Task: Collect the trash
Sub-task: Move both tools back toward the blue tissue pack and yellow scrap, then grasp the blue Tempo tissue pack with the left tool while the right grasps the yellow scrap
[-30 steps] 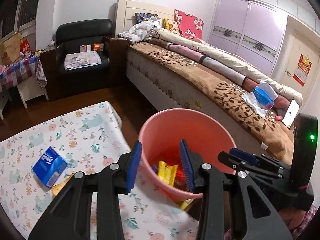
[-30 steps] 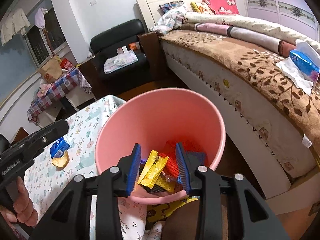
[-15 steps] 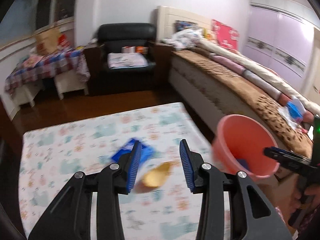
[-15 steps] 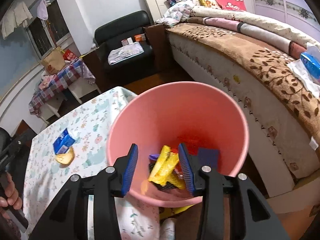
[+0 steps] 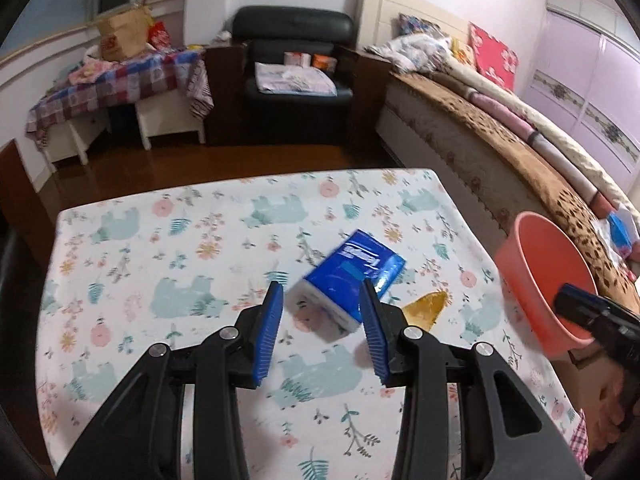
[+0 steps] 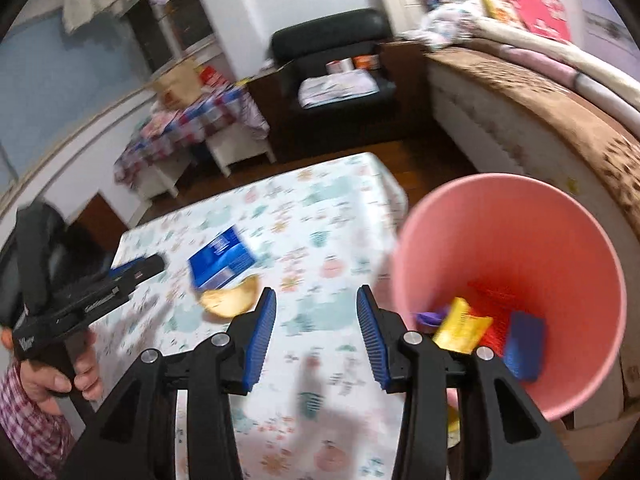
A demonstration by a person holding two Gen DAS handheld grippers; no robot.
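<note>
A blue tissue pack [image 5: 352, 280] lies on the flower-print table [image 5: 180, 248], with a yellow peel-like scrap [image 5: 425, 307] just to its right. My left gripper [image 5: 322, 328] is open and empty, hovering just short of the pack. A pink bin [image 6: 516, 280] holding several wrappers [image 6: 464, 326] stands off the table's right edge. My right gripper [image 6: 316, 332] is open and empty over the table, left of the bin. The pack [image 6: 222, 258], the scrap [image 6: 230, 300] and the left gripper [image 6: 136, 272] show in the right wrist view.
A bed [image 5: 500, 152] with a brown cover runs along the right behind the bin. A black armchair [image 5: 296, 76] stands at the back. A checked-cloth side table [image 5: 116, 84] is at the back left. Dark wood floor lies between.
My left gripper swung left from over the bin to the tissue pack on the table. My right gripper swung left off the bin opening and now points at the table.
</note>
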